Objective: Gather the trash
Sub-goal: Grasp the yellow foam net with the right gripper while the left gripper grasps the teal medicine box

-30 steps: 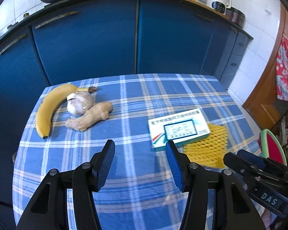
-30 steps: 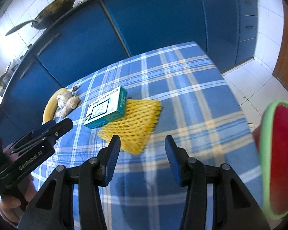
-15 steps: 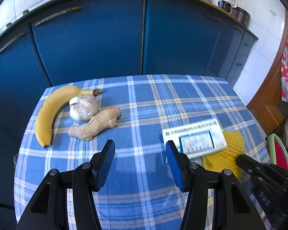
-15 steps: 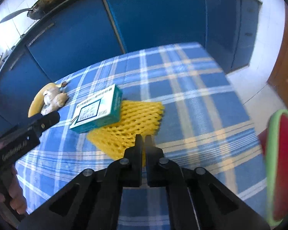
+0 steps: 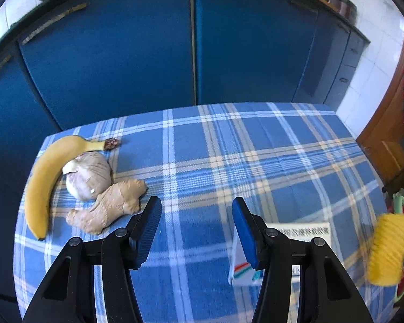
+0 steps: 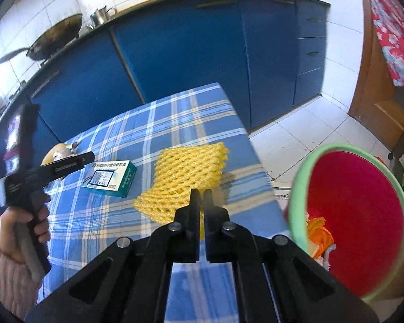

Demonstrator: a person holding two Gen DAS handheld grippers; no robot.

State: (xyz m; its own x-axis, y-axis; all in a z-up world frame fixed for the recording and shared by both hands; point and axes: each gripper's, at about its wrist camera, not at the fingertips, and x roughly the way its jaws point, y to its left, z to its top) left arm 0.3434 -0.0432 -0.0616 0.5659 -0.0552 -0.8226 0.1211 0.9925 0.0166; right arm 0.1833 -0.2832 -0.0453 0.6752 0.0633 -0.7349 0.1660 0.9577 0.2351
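R gripper (image 6: 201, 197) pinched shut on near edge of yellow foam net (image 6: 185, 177), net lifted off blue plaid tablecloth (image 6: 175, 118). Teal medicine box (image 6: 110, 178) flat, just left of net. Red bin w/ green rim (image 6: 350, 228) at right. L gripper (image 6: 67, 164) at left edge.

Left gripper (image 5: 196, 215) — black, blue pads (image 5: 243, 231); sleeve (image 6: 12, 271) apparently pink.
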